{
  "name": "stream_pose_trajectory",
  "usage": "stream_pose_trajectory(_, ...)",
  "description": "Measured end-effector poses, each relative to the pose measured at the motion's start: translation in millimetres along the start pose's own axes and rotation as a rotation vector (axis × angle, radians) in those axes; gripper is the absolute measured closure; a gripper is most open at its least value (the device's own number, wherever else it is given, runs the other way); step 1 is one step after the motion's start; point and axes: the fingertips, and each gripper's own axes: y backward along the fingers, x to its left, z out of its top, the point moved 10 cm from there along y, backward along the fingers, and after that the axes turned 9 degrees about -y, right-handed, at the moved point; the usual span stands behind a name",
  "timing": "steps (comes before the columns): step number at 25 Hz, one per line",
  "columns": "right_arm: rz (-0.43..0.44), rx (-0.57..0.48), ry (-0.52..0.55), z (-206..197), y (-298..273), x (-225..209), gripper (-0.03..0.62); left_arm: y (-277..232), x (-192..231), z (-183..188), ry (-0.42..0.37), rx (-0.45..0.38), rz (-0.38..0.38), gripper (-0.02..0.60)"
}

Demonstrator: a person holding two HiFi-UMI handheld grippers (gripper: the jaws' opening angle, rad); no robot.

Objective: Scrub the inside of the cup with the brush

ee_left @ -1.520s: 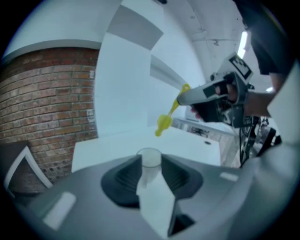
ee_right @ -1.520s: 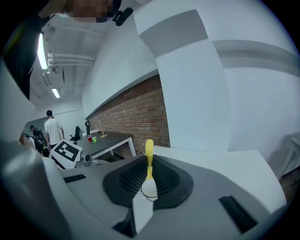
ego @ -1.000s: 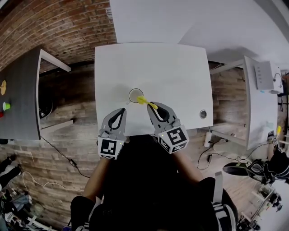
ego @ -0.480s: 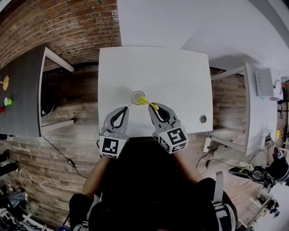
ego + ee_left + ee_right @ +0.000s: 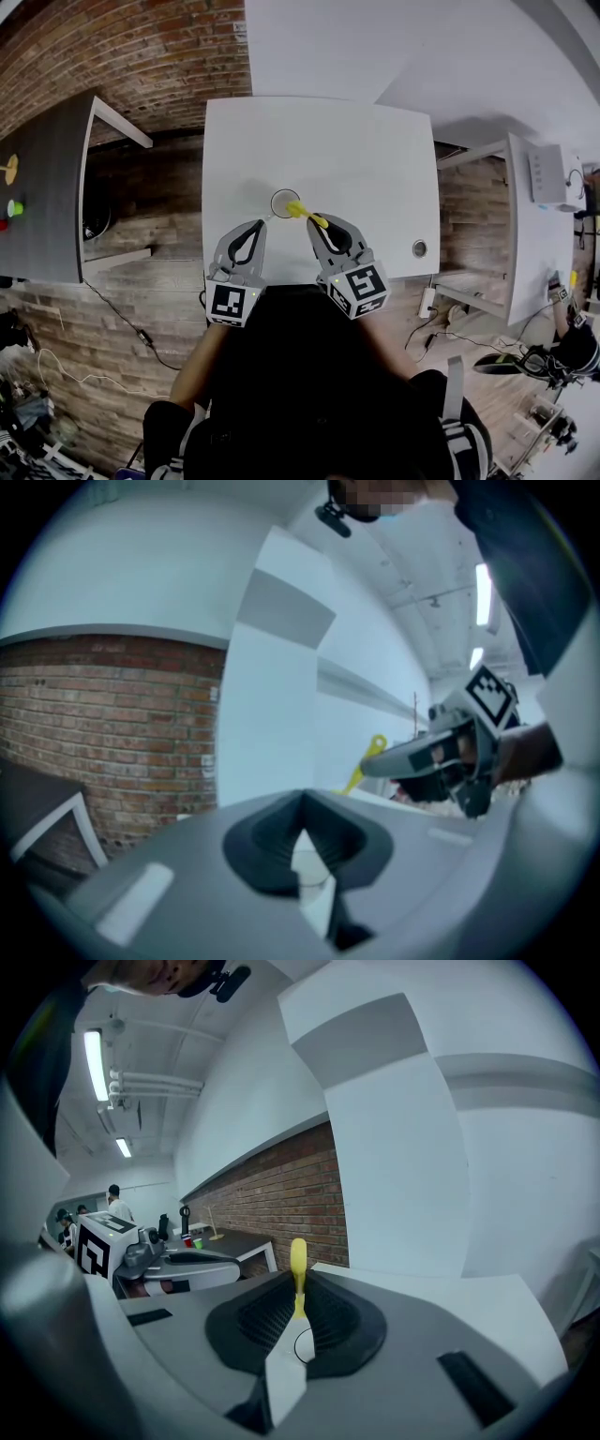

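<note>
The cup (image 5: 279, 200) stood upright on the white worktop (image 5: 356, 150), toward its near edge at about 6 o'clock and close in front of us. It looked clear, showing mostly as a ring from above.

Our right hand-held gripper (image 5: 319, 228) came in from the cup's 4 o'clock with its jaws clamped on the yellow brush (image 5: 305, 214). The right gripper view showed the handle pinched between the pads and rising past the tips. The brush lay slanted, and its far end reached the cup's mouth on the 4 o'clock side. We could not tell how deep it sat, or whether it touched the wall. We judged that the slant was there so that the working end could reach down and sweep the inner wall while the gripper body stayed clear of the rim.

Our left hand-held gripper (image 5: 255, 231) sat at the cup's 7 o'clock with its jaws fully together and nothing visibly between them. Its tips were just beside the cup, and we could not make out whether they touched it. We judged that it was parked there as a stop, since a light cup would slide or tip away from a brush pushing from the opposite side.

The task seemed to be at the scrubbing step or just entering it. The likely risk was the cup skating across the smooth worktop if the brush pressed sideways harder than the left gripper could brace.
</note>
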Motion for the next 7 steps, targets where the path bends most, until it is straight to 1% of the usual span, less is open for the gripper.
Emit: stream_pose_trajectory(7,0.000,0.000,0.003,-0.7,2.9,0.8,0.563,2.9,-2.2,-0.1,-0.001,0.007,0.001,0.578)
